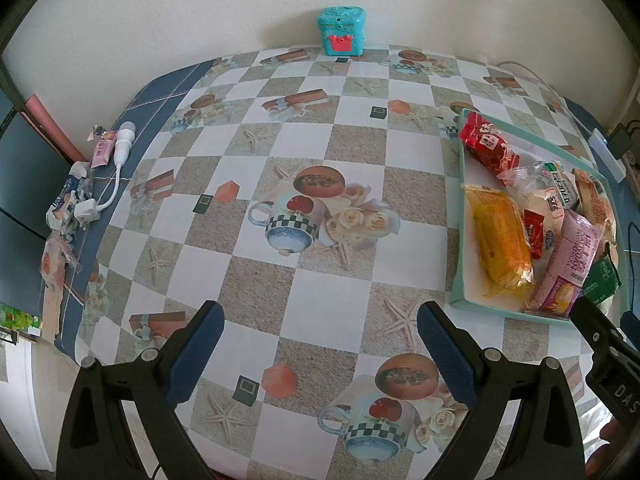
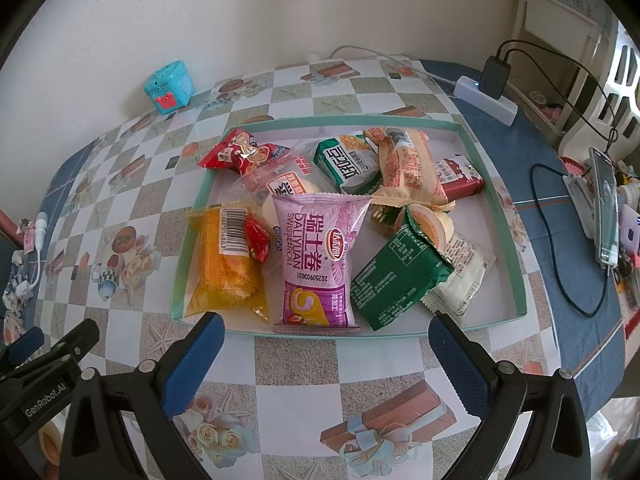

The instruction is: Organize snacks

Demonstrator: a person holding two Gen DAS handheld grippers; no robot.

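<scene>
**Both grippers wide and empty before the snack tray**

The right gripper [image 2: 326, 330] hangs with its blue-padded jaws spread wide and nothing between them, just short of the near rim of the shallow mint-green cardboard tray [image 2: 516, 240] that sits on the bench with the checkered, printed tablecloth [image 2: 296, 364]. The left gripper [image 1: 320, 320] is equally wide and empty, over bare cloth to the left of the tray [image 1: 458, 240].

The snacks lie piled inside the tray. At the near edge the pink Swiss-roll packet [image 2: 316, 264] lies lengthwise, its lower end resting on the rim. Left of it is the clear yellow-orange wrapped cake [image 2: 224, 264], with a small red wrapped sweet [image 2: 258, 242] between them. To the right lies a dark green foil packet [image 2: 396, 276], partly over a white packet [image 2: 464, 276]. Farther back are a red crinkled packet [image 2: 240, 154], a green-and-white packet [image 2: 348, 162], a beige printed packet [image 2: 408, 168] and a dark red packet [image 2: 460, 178].

A turquoise lidded box with a red crown [image 1: 341, 31] stands at the far edge by the wall, well apart from the tray
</scene>
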